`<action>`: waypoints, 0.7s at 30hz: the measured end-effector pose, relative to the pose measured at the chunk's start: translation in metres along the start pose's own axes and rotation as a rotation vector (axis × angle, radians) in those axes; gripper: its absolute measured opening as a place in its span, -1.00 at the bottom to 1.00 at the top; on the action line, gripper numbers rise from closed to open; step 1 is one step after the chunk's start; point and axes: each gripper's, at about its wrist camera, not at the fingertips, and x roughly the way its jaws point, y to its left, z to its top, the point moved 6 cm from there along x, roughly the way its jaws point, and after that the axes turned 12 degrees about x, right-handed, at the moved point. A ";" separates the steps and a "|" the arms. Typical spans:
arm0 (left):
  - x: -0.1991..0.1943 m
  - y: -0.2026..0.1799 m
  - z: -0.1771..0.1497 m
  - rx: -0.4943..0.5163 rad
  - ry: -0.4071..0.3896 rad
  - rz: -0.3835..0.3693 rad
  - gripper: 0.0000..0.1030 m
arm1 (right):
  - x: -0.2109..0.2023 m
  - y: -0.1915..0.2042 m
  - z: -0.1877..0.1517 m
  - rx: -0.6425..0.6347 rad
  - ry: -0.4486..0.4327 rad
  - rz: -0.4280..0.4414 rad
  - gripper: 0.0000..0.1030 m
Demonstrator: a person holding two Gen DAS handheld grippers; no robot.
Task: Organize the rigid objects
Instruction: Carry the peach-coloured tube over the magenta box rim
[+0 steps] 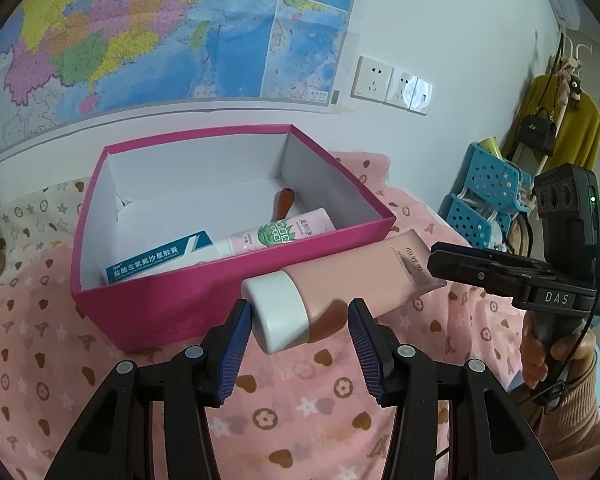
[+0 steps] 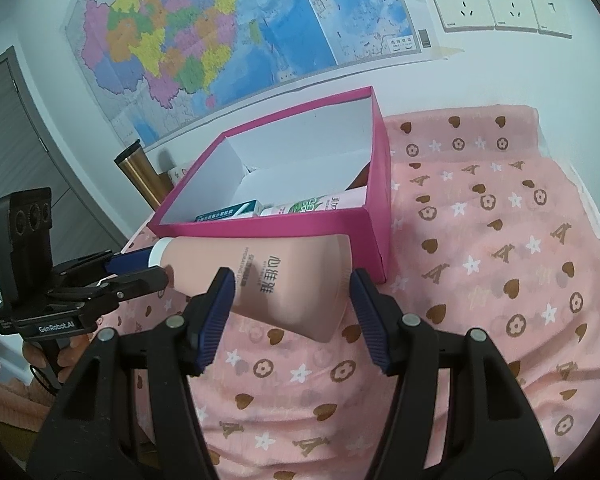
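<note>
A pink lotion tube (image 1: 340, 284) with a white cap (image 1: 278, 312) lies on the pink blanket against the front of an open magenta box (image 1: 204, 304). My left gripper (image 1: 298, 340) is open with the cap end between its fingers. My right gripper (image 2: 292, 312) is open around the tube's flat end (image 2: 284, 284). The box (image 2: 276, 226) holds a blue-and-white medicine carton (image 1: 160, 258), a pink-and-green tube (image 1: 280, 234) and a brown-handled item (image 1: 284, 202).
A map covers the wall behind the box. Wall sockets (image 1: 392, 84) sit to its right. Blue perforated baskets (image 1: 484, 196) and hanging clothes stand at the right. A metal cylinder (image 2: 140, 176) stands left of the box. The patterned blanket (image 2: 480, 264) spreads rightwards.
</note>
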 end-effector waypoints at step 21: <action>0.001 0.002 0.009 0.005 -0.017 0.006 -0.03 | 0.001 0.000 0.010 -0.007 -0.013 0.007 0.21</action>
